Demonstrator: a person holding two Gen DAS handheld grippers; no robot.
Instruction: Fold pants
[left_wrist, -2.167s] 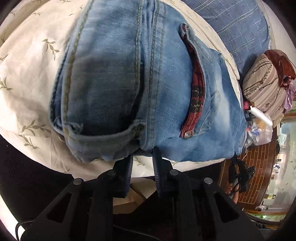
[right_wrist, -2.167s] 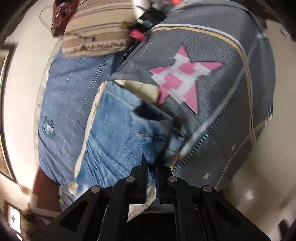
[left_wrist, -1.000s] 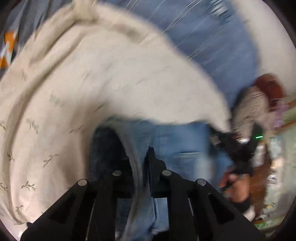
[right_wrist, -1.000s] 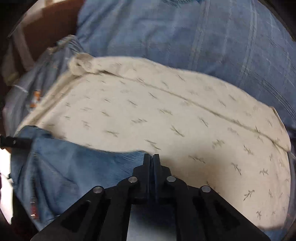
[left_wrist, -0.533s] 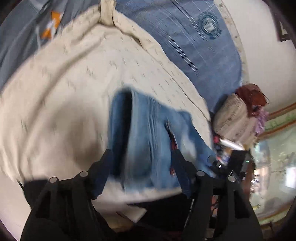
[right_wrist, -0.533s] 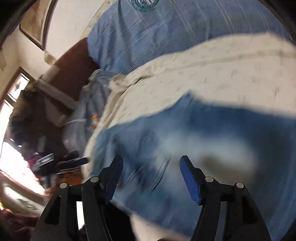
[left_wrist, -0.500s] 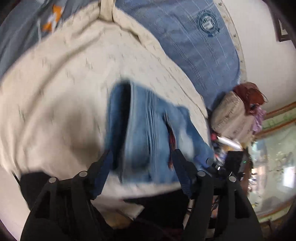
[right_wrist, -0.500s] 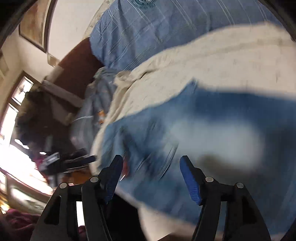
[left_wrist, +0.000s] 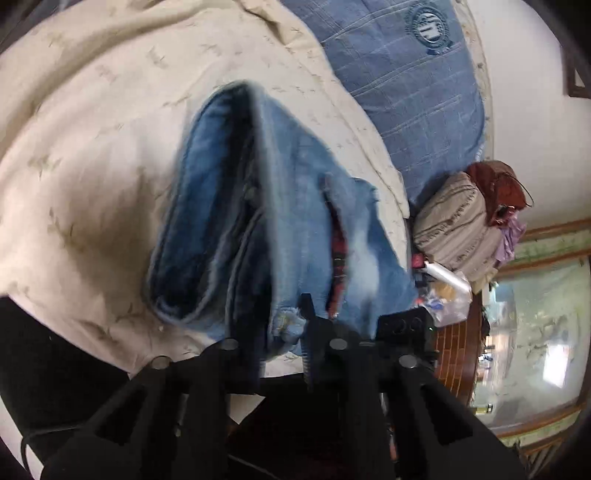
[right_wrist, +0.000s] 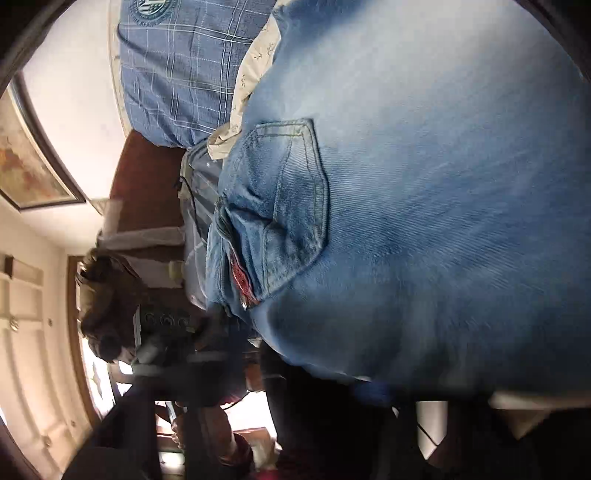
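Observation:
Blue jeans (left_wrist: 266, 221) lie folded in a thick bundle on a cream leaf-print blanket (left_wrist: 92, 147), with a red plaid lining strip (left_wrist: 338, 251) showing. My left gripper (left_wrist: 279, 347) sits at the bundle's near edge; its fingers stand a small gap apart with the denim edge between them. In the right wrist view the jeans (right_wrist: 424, 203) fill the frame very close up, back pocket (right_wrist: 291, 199) facing me. My right gripper's fingers are not visible in that view, only dark blur at the bottom.
A blue plaid pillow (left_wrist: 413, 92) lies beyond the blanket. A striped beige bundle (left_wrist: 454, 229) with a reddish bag (left_wrist: 498, 184) sits at the right, clutter and a plastic bag (left_wrist: 447, 288) below it. In the right wrist view a person (right_wrist: 110, 302) holds the other gripper (right_wrist: 166, 321).
Both grippers were wide open half a second ago. The left fingers have since narrowed around the jeans' near edge. The right camera has moved close onto the denim.

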